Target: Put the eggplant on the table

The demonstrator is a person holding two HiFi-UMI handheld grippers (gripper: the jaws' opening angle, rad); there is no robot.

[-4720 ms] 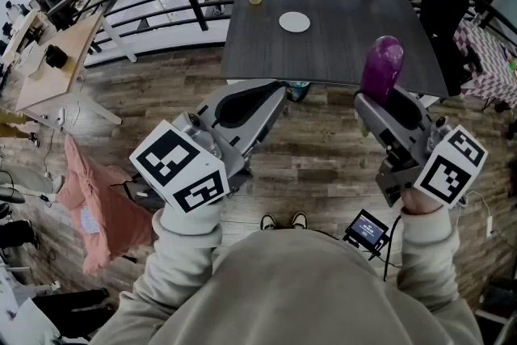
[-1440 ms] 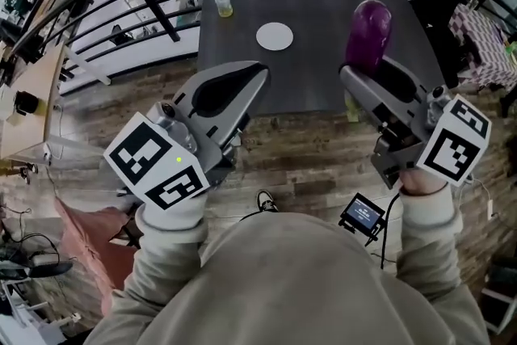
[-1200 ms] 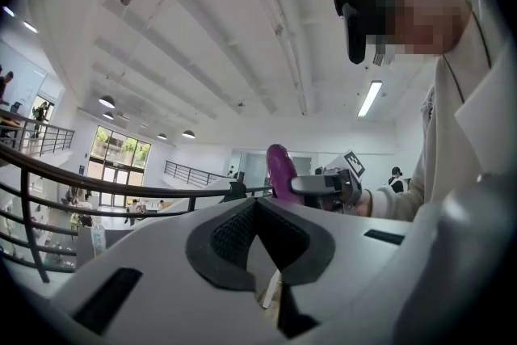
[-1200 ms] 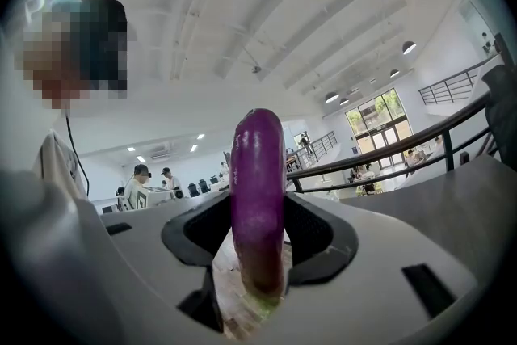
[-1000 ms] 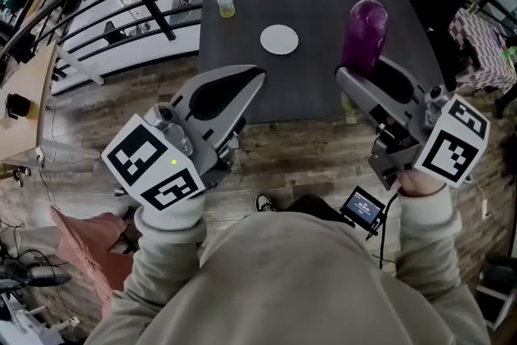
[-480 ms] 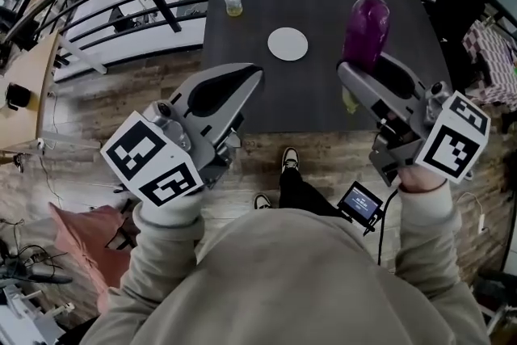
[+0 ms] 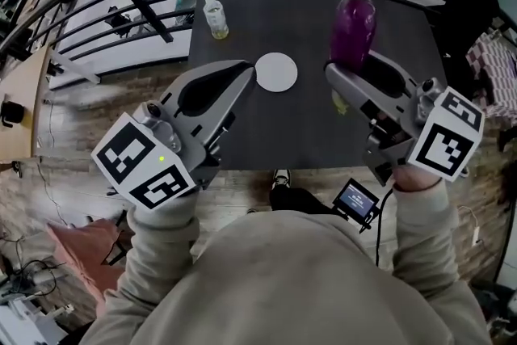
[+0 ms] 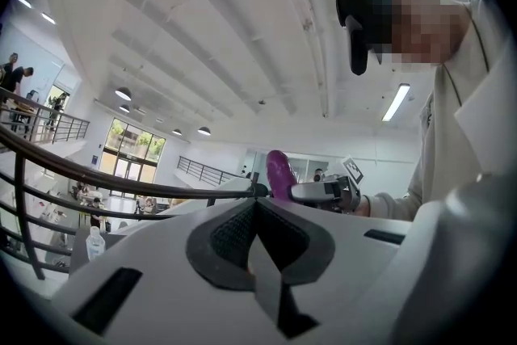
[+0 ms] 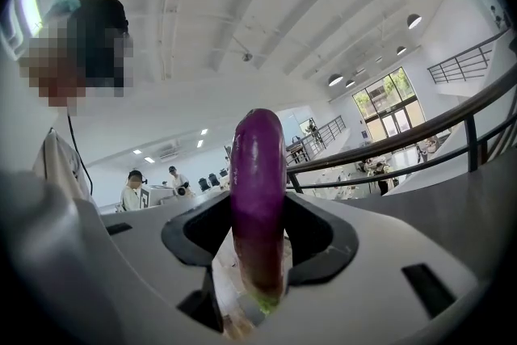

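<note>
Gripping eggplant (image 9: 258, 166) upright — right claw (image 9: 257, 232), over table (image 7: 307, 121)

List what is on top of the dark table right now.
A white plate and a small bottle stand on the table. The left gripper and the right gripper, holding the eggplant, cover parts of the tabletop.

Open, bright hall on an upper level with a railing

A dark tabletop (image 7: 291, 125) stands on a wood-plank floor (image 7: 56, 166), its far edge close to a curved black railing (image 7: 144, 10); beyond the rail lies a pale lower level. A light wooden desk (image 7: 16, 105) sits at the left edge, and a pink cloth (image 7: 77, 242) lies on the floor. Overhead, a white ribbed ceiling (image 8: 242, 36) carries round lamps (image 8: 123, 94) and a long strip light (image 8: 397, 102). Tall windows (image 8: 134, 160) let in daylight at the far end.
</note>
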